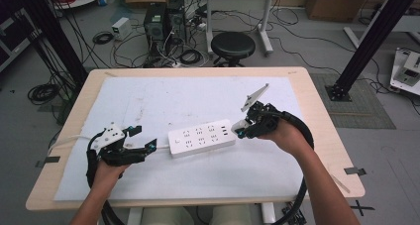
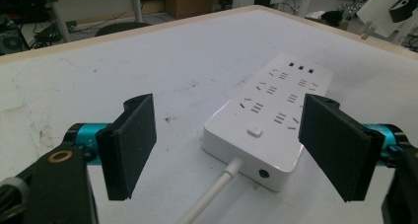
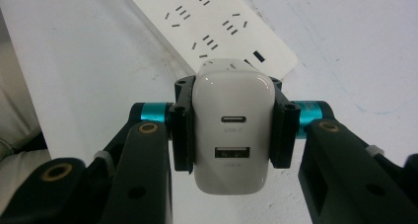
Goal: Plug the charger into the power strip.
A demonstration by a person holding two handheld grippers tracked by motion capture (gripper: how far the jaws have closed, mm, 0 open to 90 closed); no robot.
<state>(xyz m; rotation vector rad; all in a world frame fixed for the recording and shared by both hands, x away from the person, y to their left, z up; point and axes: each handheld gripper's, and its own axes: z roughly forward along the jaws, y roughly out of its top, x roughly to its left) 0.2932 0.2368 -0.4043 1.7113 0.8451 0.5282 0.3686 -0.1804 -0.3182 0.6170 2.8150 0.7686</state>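
A white plastic USB charger block (image 3: 232, 130) is pinched between the jaws of the right gripper (image 1: 241, 128), at the three o'clock end of the white rectangular power strip (image 1: 201, 137). The left gripper (image 1: 148, 145) is held at the strip's nine o'clock end, its jaws spread around nothing.

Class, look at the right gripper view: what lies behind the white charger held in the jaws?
Behind the white charger, clamped in the right gripper, lies the white power strip on the white mat. The charger's prongs are hidden behind its own body.

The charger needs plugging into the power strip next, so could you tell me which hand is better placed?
Right: its tool already clamps the charger beside the power strip; the left tool is open and empty.
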